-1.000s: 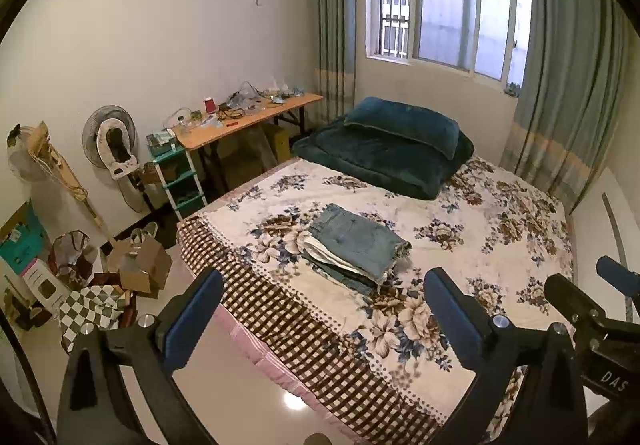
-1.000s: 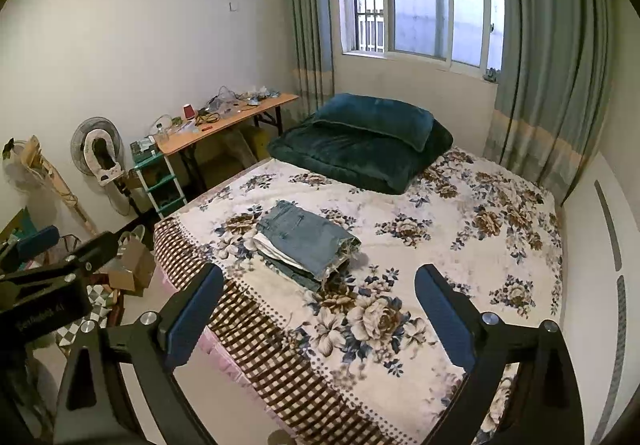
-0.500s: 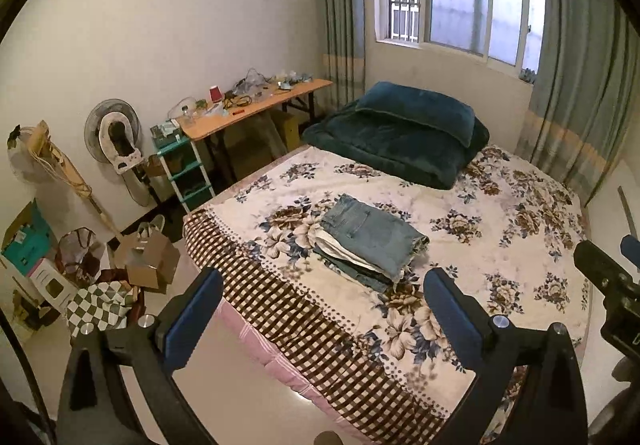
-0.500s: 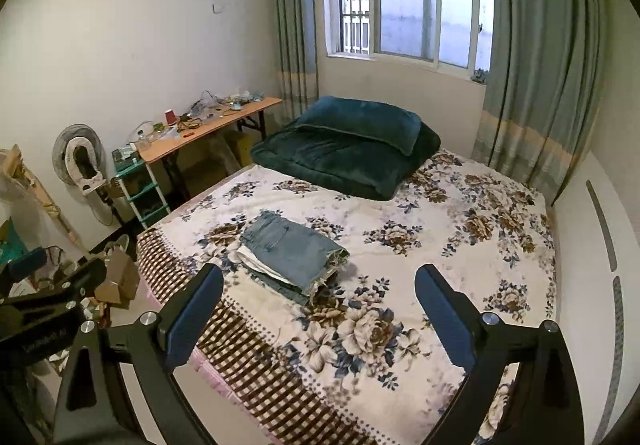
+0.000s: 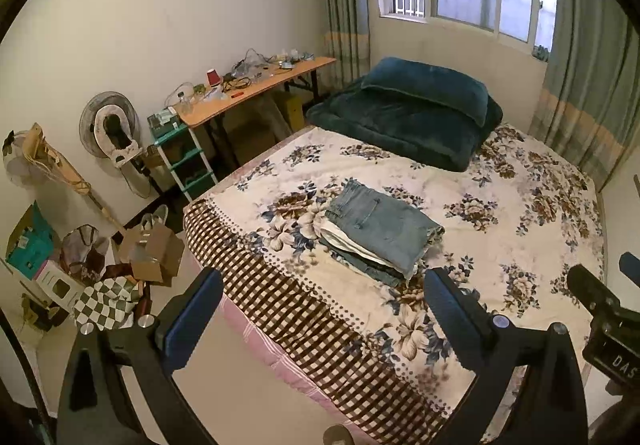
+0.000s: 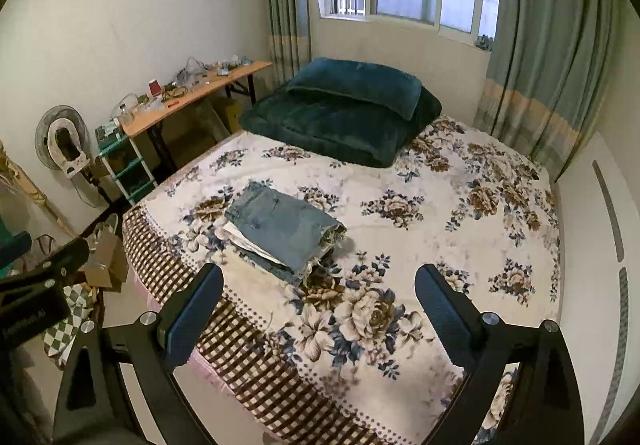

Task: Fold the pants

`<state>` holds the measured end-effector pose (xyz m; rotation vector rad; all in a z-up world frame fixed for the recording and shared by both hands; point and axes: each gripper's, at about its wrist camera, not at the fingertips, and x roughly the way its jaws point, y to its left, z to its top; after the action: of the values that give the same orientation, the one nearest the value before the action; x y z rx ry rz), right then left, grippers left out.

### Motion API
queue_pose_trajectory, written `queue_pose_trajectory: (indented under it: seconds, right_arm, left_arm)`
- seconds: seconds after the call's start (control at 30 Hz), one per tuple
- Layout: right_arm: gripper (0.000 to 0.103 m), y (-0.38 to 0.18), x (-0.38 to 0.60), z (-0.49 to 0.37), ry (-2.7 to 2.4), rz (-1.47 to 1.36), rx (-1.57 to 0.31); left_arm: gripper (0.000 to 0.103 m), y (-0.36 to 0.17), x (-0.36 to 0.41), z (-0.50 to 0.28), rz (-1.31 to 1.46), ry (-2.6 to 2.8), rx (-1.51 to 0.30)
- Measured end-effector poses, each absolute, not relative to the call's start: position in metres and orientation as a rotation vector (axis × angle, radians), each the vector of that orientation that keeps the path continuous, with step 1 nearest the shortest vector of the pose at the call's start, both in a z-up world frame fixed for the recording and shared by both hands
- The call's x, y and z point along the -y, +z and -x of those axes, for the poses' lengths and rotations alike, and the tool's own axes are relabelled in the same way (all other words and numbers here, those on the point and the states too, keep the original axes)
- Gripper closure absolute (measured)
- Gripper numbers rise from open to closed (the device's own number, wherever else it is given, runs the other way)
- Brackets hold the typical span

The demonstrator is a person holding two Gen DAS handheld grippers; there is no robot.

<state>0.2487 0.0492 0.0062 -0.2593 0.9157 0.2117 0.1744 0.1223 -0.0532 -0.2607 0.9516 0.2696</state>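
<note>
Both your left gripper [image 5: 320, 319] and right gripper [image 6: 318, 311] hover with jaws wide apart and empty above the bed [image 6: 440, 229], where the folded pants [image 6: 280, 229] lie stacked near the foot edge — soft, limp, probably weighty denim — so pinch a thick folded edge.

**Both views swing left and tip down**

In the left wrist view the pants [image 5: 380, 233] now sit right of centre, against centre a second ago, and the right gripper [image 5: 604, 309] shows lower right. In the right wrist view the pants [image 6: 284, 231] slid from centre toward centre-left, and the left gripper [image 6: 36, 277] rose along the left edge.
</note>
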Motion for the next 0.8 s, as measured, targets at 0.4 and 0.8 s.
queue_pose_trajectory:
  seconds: [0.4, 0.8]
  right_arm:
    - [0.004, -0.013, -0.044, -0.263, 0.210, 0.262, -0.937]
    - [0.004, -0.014, -0.044, -0.266, 0.213, 0.259, -0.938]
  left_arm:
    - [0.000, -0.059, -0.126, -0.185, 0.262, 0.292, -0.945]
    - [0.000, -0.059, -0.127, -0.186, 0.250, 0.293, -0.939]
